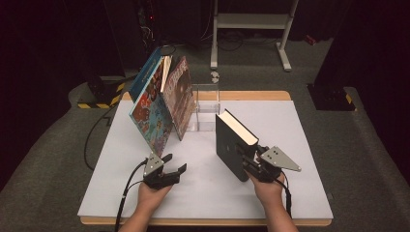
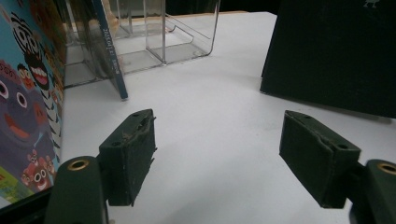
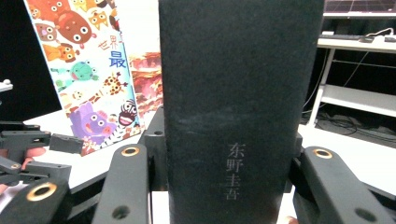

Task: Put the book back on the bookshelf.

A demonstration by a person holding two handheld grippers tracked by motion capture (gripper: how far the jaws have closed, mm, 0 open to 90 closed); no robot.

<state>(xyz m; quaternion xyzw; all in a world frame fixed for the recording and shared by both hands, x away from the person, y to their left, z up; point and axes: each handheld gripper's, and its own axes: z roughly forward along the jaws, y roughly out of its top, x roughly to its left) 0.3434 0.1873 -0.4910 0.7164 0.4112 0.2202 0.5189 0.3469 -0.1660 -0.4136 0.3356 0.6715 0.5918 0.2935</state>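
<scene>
1. High view: my right gripper (image 1: pixel 251 162) clamps the black book (image 1: pixel 231 145), upright near the desk's (image 1: pixel 300 193) middle.
2. My left gripper (image 1: pixel 170 169) hangs spread apart, empty, near the front edge beside the picture books (image 1: pixel 159 104) leaning against the clear stand (image 1: pixel 205 108).

right gripper (image 1: pixel 252 162): clamps upright black book (image 1: pixel 233 145) | left gripper (image 1: pixel 170 166): jaws apart, seemingly just above table (image 1: pixel 300 145)

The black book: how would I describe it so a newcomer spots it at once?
On the white table, look right of the clear acrylic stand and the colourful picture books leaning there. The black book stands upright, clamped in the right hand-held gripper. Its plain dark cover with small grey characters sets it apart.
</scene>
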